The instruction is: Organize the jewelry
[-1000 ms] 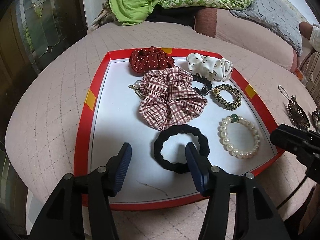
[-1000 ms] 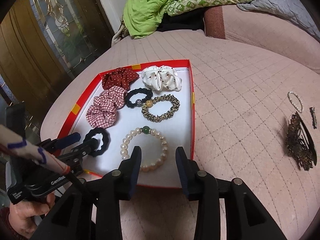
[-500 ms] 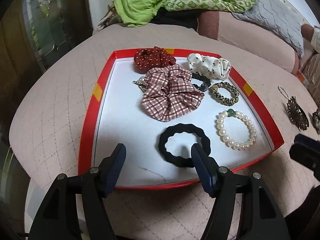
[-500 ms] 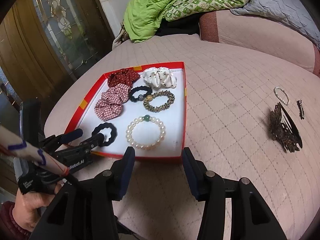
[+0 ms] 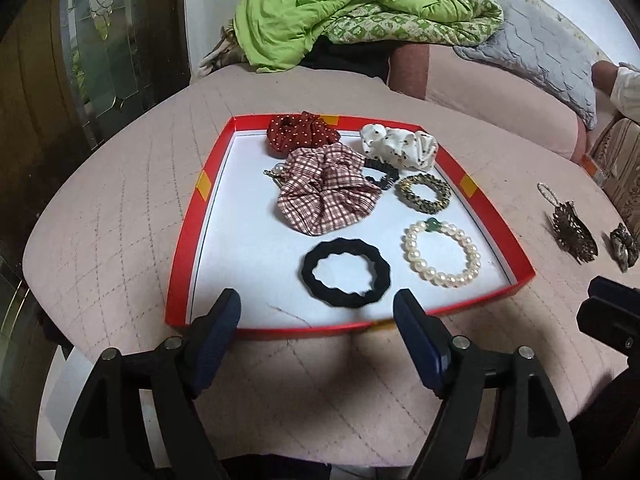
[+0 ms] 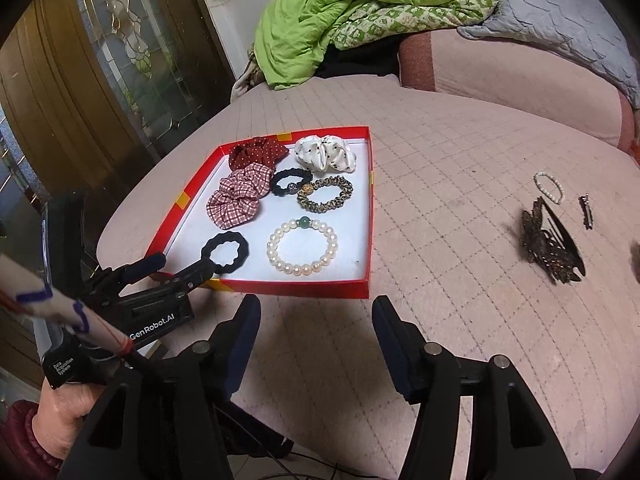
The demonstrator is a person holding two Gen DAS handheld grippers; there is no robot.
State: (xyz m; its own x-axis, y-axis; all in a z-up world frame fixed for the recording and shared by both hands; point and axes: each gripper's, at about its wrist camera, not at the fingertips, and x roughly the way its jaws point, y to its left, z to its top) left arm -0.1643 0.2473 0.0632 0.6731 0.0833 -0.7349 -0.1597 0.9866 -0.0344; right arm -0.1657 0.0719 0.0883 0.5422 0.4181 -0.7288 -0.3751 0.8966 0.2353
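Observation:
A red-rimmed white tray on the pink quilted bed holds a black hair tie, a pearl bracelet, a plaid scrunchie, a red dotted scrunchie, a white scrunchie and a leopard hair tie. My left gripper is open and empty just before the tray's near edge. My right gripper is open and empty, also short of the tray. Right of the tray lie a bronze hair claw, a small pearl bracelet and a slim clip.
A green quilt and grey pillow are piled at the back. A glass-panelled wooden door stands at the left. Another small ornament lies by the hair claw.
Both grippers have pulled back from the tray toward the bed's near edge and opened wider. The black hair tie stays in the tray.

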